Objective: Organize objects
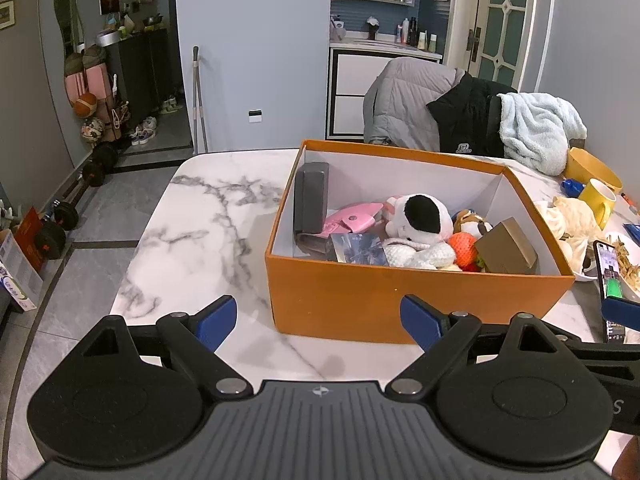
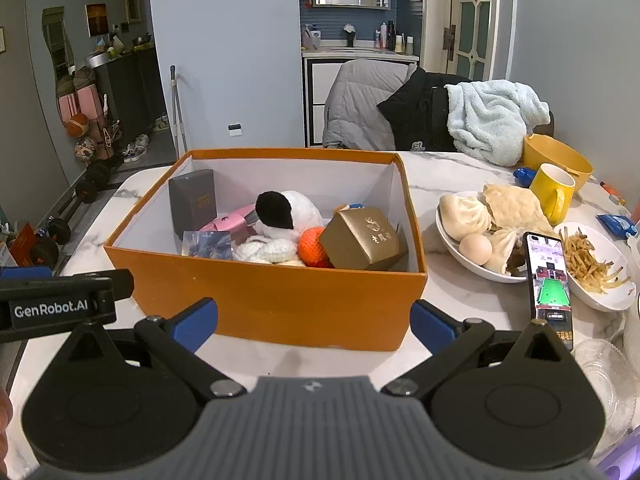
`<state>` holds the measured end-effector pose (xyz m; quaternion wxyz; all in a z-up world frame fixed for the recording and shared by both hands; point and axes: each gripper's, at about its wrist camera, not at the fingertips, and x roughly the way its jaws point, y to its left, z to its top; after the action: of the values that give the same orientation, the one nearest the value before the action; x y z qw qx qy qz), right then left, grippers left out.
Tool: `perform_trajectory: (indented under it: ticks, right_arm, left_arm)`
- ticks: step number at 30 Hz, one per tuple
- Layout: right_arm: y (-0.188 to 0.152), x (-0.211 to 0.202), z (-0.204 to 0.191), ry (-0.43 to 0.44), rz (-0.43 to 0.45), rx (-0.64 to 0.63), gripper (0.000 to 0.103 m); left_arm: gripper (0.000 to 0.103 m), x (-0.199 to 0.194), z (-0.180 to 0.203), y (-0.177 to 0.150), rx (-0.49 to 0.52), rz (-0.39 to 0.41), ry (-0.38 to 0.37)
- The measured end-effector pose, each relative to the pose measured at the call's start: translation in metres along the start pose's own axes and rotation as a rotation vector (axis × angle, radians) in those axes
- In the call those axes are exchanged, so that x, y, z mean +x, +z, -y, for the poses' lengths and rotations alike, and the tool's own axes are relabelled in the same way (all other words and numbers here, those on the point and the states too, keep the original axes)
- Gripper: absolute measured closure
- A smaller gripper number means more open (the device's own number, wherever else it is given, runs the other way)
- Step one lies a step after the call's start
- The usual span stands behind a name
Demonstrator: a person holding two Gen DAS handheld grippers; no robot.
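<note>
Presumably, with both the left gripper [image 1: 319, 322] and right gripper [image 2: 314, 324] held spread and empty, the orange box [image 2: 280, 300] is best approached squarely from its near side.

Pale blue-grey walls [image 1: 248, 40] enclose the room, and grey floor tiles [image 1: 100, 216] with dark inlaid borders run toward a hallway lined by a black cabinet [image 1: 140, 72], with shoes, balls and dumbbells [image 1: 60, 224] along its base. A white marble counter [image 1: 200, 216] with grey veining fills the foreground. Behind it stand a chair draped in jackets [image 2: 376, 108], a white vanity [image 2: 360, 56] under a mirror, and a glazed white door [image 2: 472, 16].
</note>
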<state>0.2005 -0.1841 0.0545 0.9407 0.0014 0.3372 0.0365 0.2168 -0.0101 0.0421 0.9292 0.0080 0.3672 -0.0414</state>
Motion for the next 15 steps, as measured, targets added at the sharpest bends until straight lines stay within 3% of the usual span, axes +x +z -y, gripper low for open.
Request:
perform_trajectory:
  ticks: [15]
  right_arm:
    - [-0.0008,-0.001,-0.0025,-0.003,0.002,-0.005,0.001]
  left_arm:
    - [0.0,-0.0027,-0.0029,-0.0005,0.001,0.012,0.006]
